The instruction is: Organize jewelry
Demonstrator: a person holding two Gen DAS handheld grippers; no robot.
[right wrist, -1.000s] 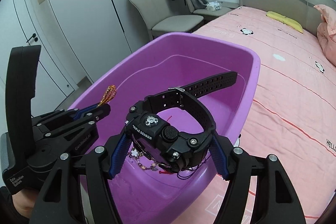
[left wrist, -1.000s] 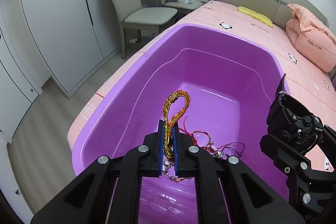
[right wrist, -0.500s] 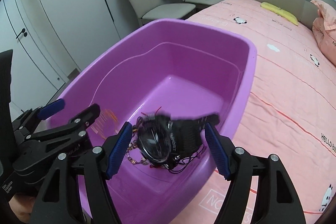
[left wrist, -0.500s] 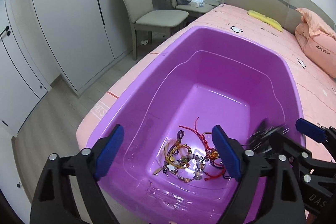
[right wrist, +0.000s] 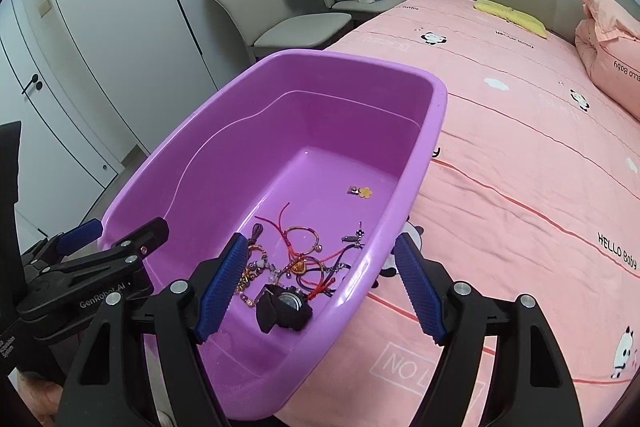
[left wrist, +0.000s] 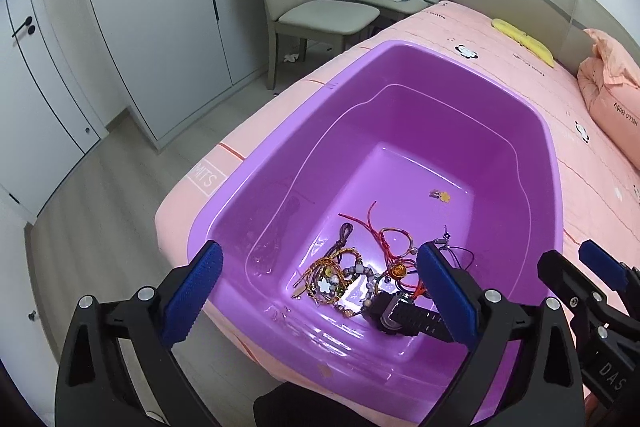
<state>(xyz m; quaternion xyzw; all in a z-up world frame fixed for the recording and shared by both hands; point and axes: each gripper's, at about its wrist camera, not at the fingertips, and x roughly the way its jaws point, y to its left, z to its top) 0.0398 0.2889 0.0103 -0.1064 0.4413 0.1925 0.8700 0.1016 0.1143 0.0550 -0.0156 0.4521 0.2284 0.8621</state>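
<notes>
On the pink bed (right wrist: pixel 520 155) sits a purple tub (left wrist: pixel 280 155), and all the jewelry lies at its near end. Above it the left tool (left wrist: pixel 320 291) has its blue pads spreading wide, jaws opening with nothing between them. The right tool (right wrist: pixel 320 287) also stands spread and empty, its right pad out beyond the tub's rim over the bedspread.

A black watch (right wrist: pixel 286 307) rests on the tub floor nearest the cameras; in the left view its strap is partly covered by that tool's right pad, and its face cannot be read. Just beyond it is a tangle of bracelets (left wrist: pixel 340 275): beaded, golden and red-corded pieces overlap so closely that single items are hard to separate. Thin dark cords (left wrist: pixel 452 251) trail toward the right wall. A small yellow flower charm (right wrist: pixel 365 191) lies apart, farther along the floor, with a tiny grey piece touching it, too small to identify. Both tools' handles are cut off by the lower edge.
</notes>
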